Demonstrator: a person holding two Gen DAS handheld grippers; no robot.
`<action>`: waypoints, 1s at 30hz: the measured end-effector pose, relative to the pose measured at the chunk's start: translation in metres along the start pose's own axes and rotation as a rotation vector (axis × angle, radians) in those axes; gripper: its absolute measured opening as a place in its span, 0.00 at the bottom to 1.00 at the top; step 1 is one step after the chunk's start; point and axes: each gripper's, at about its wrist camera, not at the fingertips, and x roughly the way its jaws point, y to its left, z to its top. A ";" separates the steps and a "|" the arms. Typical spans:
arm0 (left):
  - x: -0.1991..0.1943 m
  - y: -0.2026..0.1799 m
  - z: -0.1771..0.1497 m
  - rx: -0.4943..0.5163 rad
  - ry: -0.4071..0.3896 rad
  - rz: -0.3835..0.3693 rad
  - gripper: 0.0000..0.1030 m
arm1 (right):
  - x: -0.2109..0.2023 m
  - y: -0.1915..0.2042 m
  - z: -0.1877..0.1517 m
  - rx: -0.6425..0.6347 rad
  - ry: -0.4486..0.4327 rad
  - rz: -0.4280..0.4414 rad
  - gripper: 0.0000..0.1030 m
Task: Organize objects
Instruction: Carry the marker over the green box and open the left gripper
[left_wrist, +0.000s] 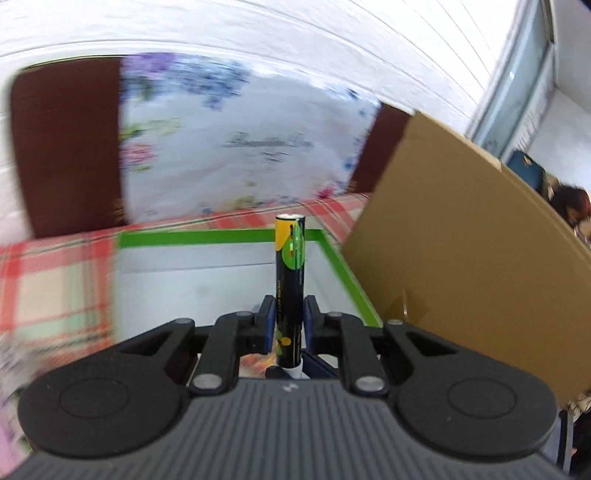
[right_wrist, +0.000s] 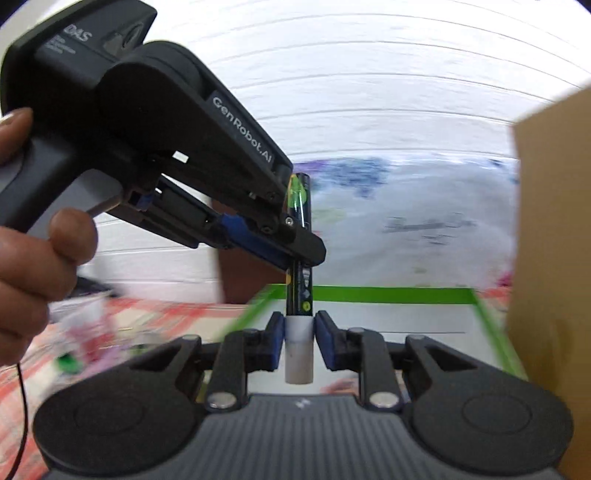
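Above the green-taped rectangle (left_wrist: 221, 236) marked on the bench, a dark marker pen (left_wrist: 290, 273) with yellow and green print stands upright, pinched at two levels. Left hand-held gripper (left_wrist: 289, 321): jaws fully closed on the black barrel, blue pads flat against both sides; in the right wrist view it reaches in from the upper left and clamps the barrel at mid-height. Right hand-held gripper (right_wrist: 299, 334): jaws nearly shut, blue pads pressing the white cap (right_wrist: 299, 350) at the pen's lower end. The barrel rises straight out of that cap, so cap and barrel appear joined; the seam sits just above the right pads. A person's hand (right_wrist: 33, 229) wraps the left tool's grey handle, with thumb and fingers visible at the left edge. Bench is covered with a red, green and cream checked cloth (left_wrist: 48, 280), blurred. Inside the tape the surface is pale grey. A brown cardboard panel (left_wrist: 461, 236) leans at the right edge of the taped area. Behind, a white floral cloth (left_wrist: 236, 144) with script lettering hangs over a dark brown board (left_wrist: 66, 147), against a white wall. Small items at the left of the right wrist view are too blurred to name.
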 end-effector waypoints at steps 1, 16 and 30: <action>0.013 -0.006 0.002 0.015 0.013 -0.006 0.17 | 0.002 -0.012 -0.002 0.011 0.005 -0.025 0.20; 0.063 -0.013 -0.023 0.120 0.087 0.172 0.24 | -0.001 -0.055 -0.034 0.132 0.018 -0.174 0.42; -0.029 0.010 -0.082 0.105 0.020 0.413 0.37 | -0.049 -0.032 -0.030 0.190 0.050 -0.157 0.48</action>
